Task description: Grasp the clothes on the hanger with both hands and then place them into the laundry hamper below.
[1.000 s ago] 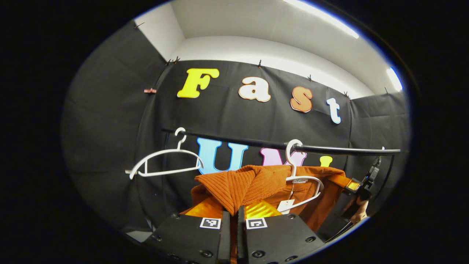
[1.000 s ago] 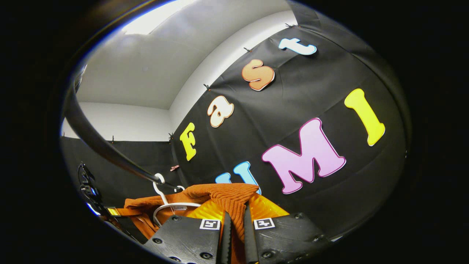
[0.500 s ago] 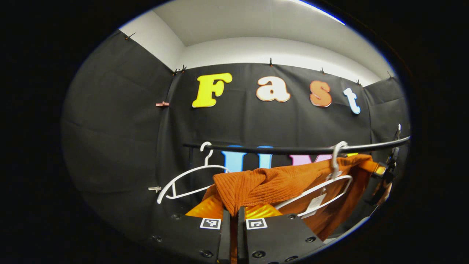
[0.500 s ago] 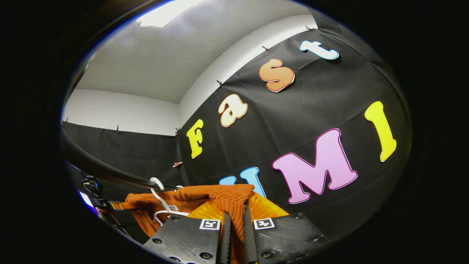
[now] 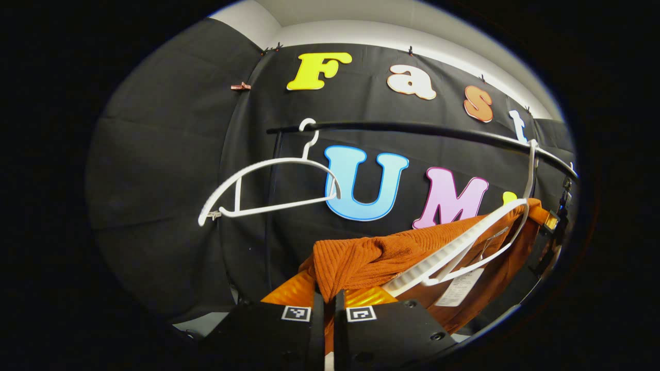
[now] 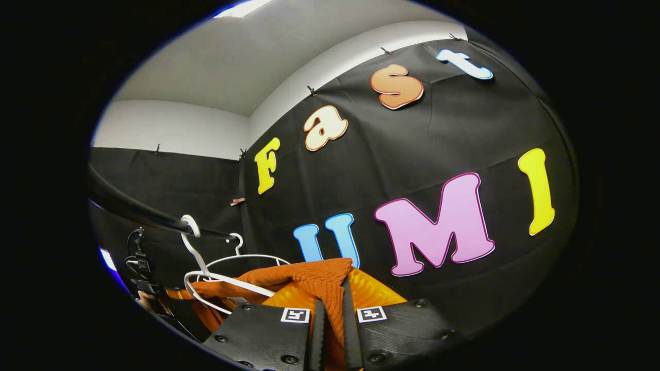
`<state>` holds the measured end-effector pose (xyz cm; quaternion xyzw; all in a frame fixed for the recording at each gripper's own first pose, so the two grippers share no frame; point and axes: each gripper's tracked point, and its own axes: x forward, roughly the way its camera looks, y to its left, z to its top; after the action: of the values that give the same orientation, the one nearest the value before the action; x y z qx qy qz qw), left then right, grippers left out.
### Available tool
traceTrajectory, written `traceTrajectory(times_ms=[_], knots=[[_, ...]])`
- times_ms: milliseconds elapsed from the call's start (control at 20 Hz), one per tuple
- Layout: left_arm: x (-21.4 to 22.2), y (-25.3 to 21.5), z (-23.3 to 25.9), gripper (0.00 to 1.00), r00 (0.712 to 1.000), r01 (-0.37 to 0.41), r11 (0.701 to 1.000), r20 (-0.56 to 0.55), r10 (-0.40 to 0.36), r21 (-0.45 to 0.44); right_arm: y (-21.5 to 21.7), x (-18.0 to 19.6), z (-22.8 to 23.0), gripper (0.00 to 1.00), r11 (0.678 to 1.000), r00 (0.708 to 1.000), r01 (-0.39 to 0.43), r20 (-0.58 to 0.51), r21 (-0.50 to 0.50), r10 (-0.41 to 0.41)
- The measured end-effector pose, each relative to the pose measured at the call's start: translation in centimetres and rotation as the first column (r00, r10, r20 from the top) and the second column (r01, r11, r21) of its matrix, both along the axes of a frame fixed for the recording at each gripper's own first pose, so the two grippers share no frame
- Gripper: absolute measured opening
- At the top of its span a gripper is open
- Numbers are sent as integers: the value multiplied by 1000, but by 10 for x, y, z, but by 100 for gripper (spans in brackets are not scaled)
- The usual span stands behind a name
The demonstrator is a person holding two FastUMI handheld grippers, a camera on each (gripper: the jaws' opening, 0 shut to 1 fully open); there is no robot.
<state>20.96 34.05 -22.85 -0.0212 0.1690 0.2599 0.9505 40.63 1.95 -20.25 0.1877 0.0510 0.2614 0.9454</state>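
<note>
Rust-orange ribbed knit garment [image 5: 371, 257] hangs below the black rail [image 5: 412, 128], half off its white plastic hanger [image 5: 464, 247]. Your left gripper [image 5: 325, 309] and right gripper [image 6: 330, 314] fingers pinch it closed. Step: removal; next, lower it clear toward the hamper.

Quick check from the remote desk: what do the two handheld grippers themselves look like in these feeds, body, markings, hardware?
Left gripper and right gripper match: blocky dark jaw housings with round screw heads, each half bearing a small square black-and-white coded marker. Ridged pads line the inner faces.

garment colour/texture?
Rust-orange garment, ribbed knit; clearest in the left gripper view.
</note>
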Motion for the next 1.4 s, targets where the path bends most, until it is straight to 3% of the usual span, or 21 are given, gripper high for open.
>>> traceTrajectory(times_ms=[100,150,500,750,1000,1200,1250,1400], knots=[[-1,-5,-19,11,1000,5,1000,-7,-5,-24,-3,2,-9,23,999,1000,18,-11,-27,-19],[0,-11,-31,11,1000,11,999,-16,-12,-44,-8,3,-18,14,999,999,34,-25,-39,-35],[-15,-67,-106,11,990,46,984,-120,-68,-174,-44,-2,-97,19,975,972,137,-169,-173,-166],[-33,-82,-132,11,984,18,967,-168,-62,-252,-50,-40,-152,19,960,938,110,-293,-256,-186],[-33,-111,-148,11,973,65,954,-195,-126,-294,-5,-90,-170,19,977,903,-15,-423,-211,-77],[-28,-131,-143,11,966,110,945,-189,-174,-308,39,-115,-145,19,980,911,-100,-412,-170,21],[-26,-137,-138,11,965,126,942,-180,-188,-311,50,-122,-137,15,981,912,-121,-408,-152,49],[-22,-156,-122,11,960,173,935,-157,-230,-311,76,-144,-120,19,974,904,-197,-405,-112,137]])
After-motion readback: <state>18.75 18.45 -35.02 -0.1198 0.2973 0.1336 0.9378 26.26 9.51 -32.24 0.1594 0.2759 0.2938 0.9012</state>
